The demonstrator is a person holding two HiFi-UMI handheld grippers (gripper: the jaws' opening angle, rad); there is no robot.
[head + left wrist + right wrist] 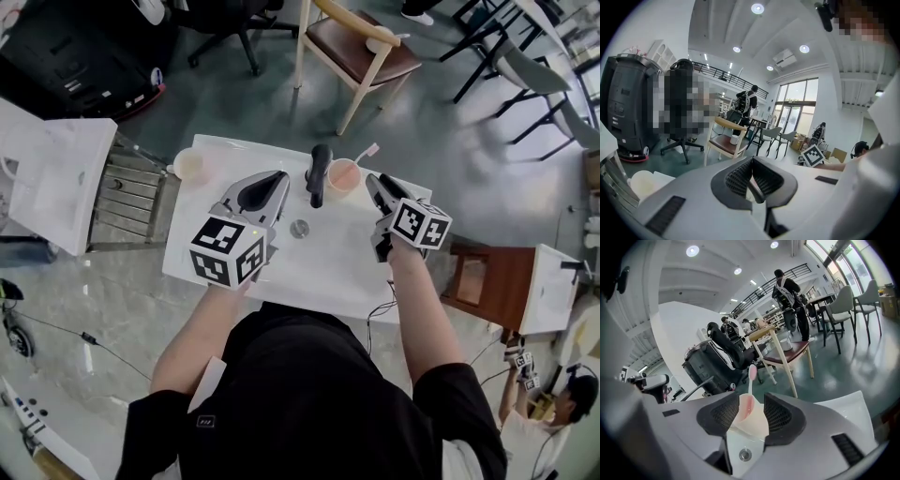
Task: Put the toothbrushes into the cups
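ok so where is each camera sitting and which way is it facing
Head view: on the person's head, facing steeply down at the white sink; shows both arms, the left gripper and the right gripper.
Left gripper view: on the left gripper, looking past its shut fingers across the room toward a wooden chair.
Right gripper view: on the right gripper, facing a pink cup holding a toothbrush, framed by its open fingers.
Shared: head and right gripper views both show the pink cup; all three show the chair.
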